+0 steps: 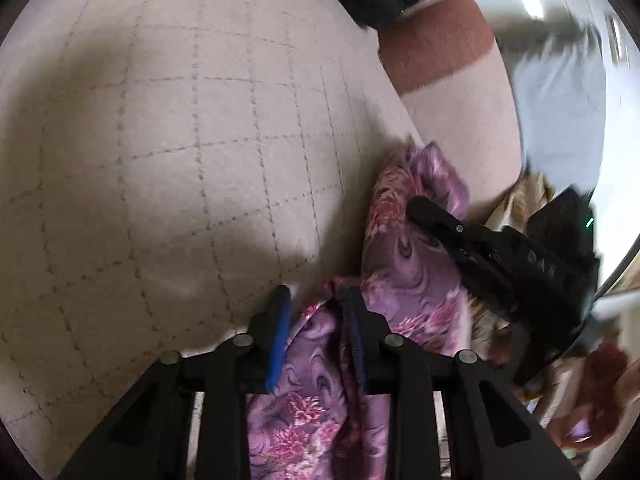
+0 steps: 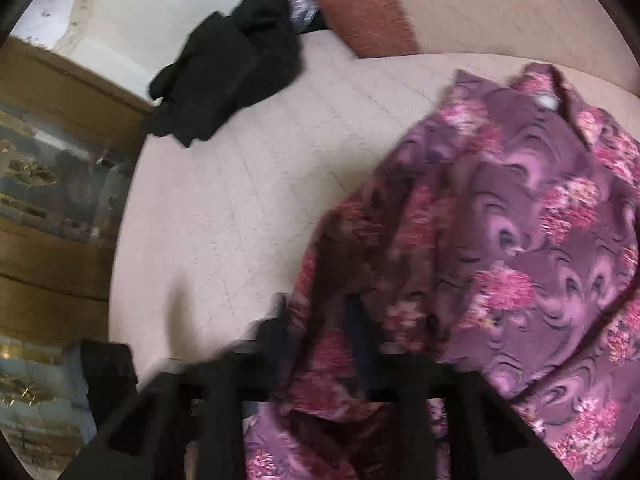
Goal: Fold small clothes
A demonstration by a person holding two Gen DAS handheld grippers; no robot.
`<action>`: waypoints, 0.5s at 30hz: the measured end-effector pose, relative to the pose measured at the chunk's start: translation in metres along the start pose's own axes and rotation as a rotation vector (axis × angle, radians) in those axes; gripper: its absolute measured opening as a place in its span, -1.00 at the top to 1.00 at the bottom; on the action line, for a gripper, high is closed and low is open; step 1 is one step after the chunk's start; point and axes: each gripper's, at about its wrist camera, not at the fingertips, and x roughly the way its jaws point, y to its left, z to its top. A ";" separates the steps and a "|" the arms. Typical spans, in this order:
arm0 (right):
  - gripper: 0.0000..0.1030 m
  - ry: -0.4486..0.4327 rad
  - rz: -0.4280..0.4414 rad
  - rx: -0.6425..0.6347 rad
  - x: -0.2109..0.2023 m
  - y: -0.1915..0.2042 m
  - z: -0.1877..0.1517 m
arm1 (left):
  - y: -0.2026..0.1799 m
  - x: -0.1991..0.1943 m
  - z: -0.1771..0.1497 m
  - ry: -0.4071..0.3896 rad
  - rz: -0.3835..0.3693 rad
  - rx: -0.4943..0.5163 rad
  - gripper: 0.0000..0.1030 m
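A purple floral garment (image 2: 500, 216) is held bunched and partly lifted over a quilted beige bed surface (image 1: 180, 140). Its fabric is pinched between the jaws of both the left gripper (image 1: 316, 300) and the right gripper (image 2: 316, 312). No neat fold is seen yet; most of the folding appears left. A black garment (image 2: 232, 68) lies crumpled well apart

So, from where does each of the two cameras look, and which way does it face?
Left wrist: sits on the left gripper, looks along its fingers over the quilted bed cover; purple floral garment between the fingers; the right gripper enters at the right.
Right wrist: sits on the right gripper, looks over the same cover toward a black garment; its blurred fingers show.
Shared: floral garment, cover, rust-brown pillow.
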 end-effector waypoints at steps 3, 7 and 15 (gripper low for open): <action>0.94 -0.092 0.042 -0.005 -0.039 0.000 -0.007 | 0.007 0.015 0.001 0.048 -0.098 -0.072 0.75; 0.94 -0.135 0.053 -0.004 -0.066 -0.002 -0.005 | 0.011 0.030 0.003 0.071 -0.171 -0.147 0.86; 0.94 -0.142 0.108 0.081 -0.060 -0.037 -0.001 | -0.002 0.022 0.003 0.038 -0.159 -0.086 0.71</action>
